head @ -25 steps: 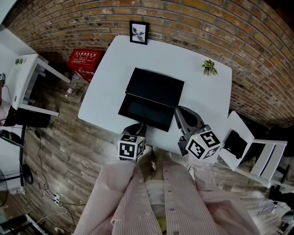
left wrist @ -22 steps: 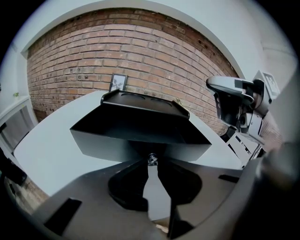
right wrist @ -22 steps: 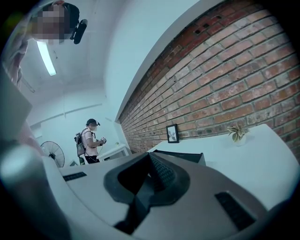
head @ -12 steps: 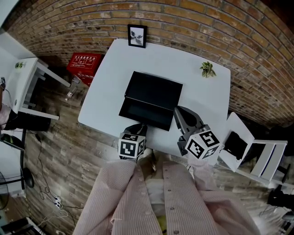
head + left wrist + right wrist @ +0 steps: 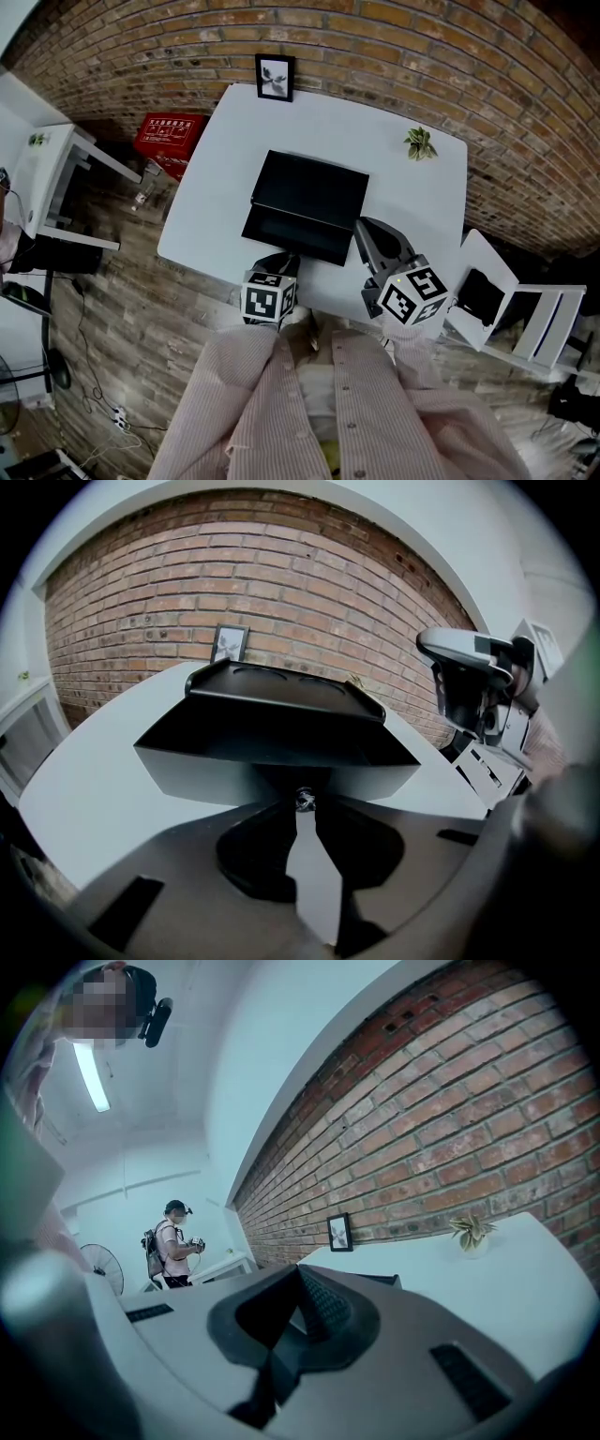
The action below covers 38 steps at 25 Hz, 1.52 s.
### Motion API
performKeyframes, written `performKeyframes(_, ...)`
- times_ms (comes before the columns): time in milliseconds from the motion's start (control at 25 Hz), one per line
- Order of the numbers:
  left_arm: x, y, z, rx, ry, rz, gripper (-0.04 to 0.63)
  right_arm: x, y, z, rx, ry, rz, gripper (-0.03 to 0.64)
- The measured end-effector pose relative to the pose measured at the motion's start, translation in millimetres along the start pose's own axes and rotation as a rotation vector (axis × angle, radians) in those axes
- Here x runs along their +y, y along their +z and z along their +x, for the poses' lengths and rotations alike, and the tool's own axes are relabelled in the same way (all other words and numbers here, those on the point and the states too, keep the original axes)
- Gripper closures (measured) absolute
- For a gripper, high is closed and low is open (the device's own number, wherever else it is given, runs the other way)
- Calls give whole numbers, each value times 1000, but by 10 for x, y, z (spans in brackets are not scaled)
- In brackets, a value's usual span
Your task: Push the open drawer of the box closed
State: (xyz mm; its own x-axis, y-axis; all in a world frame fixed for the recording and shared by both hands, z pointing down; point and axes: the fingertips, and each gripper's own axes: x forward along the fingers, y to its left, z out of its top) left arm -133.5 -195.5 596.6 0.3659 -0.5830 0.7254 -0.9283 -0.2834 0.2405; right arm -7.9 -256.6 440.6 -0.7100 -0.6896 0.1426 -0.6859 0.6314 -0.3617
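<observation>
A black box [image 5: 314, 187] sits mid-table on the white table [image 5: 412, 197], its drawer [image 5: 298, 232] pulled out toward me. In the left gripper view the drawer's grey front [image 5: 216, 771] fills the middle, with a small knob [image 5: 302, 798] at its lower centre. My left gripper [image 5: 284, 260] is at the drawer front, and its jaws [image 5: 302, 805] are shut on that knob. My right gripper [image 5: 368, 231] hovers just right of the drawer's corner, apart from the box. In the right gripper view its tips [image 5: 298, 1274] meet with nothing between them; it points over the table toward the brick wall.
A framed picture [image 5: 274, 75] leans at the table's far edge and a small plant [image 5: 418, 142] stands at the far right corner. On the floor are a red crate [image 5: 169, 136], a white side table [image 5: 52, 178] and white furniture [image 5: 525, 314]. Far off stands a person [image 5: 176, 1241].
Grippers and drawer keep their places. Only the head camera has drifted, so the table sits slightly higher and further left in the picture.
</observation>
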Motion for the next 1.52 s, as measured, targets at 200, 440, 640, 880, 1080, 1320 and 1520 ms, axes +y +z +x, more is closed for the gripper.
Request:
performKeyframes(200, 14, 34, 31, 1, 0, 0, 535, -25, 2, 6, -3, -5, 0, 614)
performKeyframes(440, 31, 93, 79, 1, 1, 4, 535, -62, 15, 10, -9, -15, 0, 614)
performKeyframes(640, 46, 150, 119, 2, -3, 5, 535, -96, 28, 31, -10, -24, 1, 614)
performKeyframes(880, 59, 208, 185, 4, -7, 9, 535, -145, 37, 35, -14, -38, 2, 614)
performKeyframes(1080, 67, 266, 247, 6, -7, 9, 535, -210, 54, 33, -16, -51, 4, 614)
performKeyframes(1320, 72, 326, 301, 4, -9, 8, 535, -264, 57, 58, -16, -57, 8, 614)
performKeyframes(1520, 71, 370, 342, 3, -12, 6, 535, -302, 62, 74, -13, -63, 9, 614)
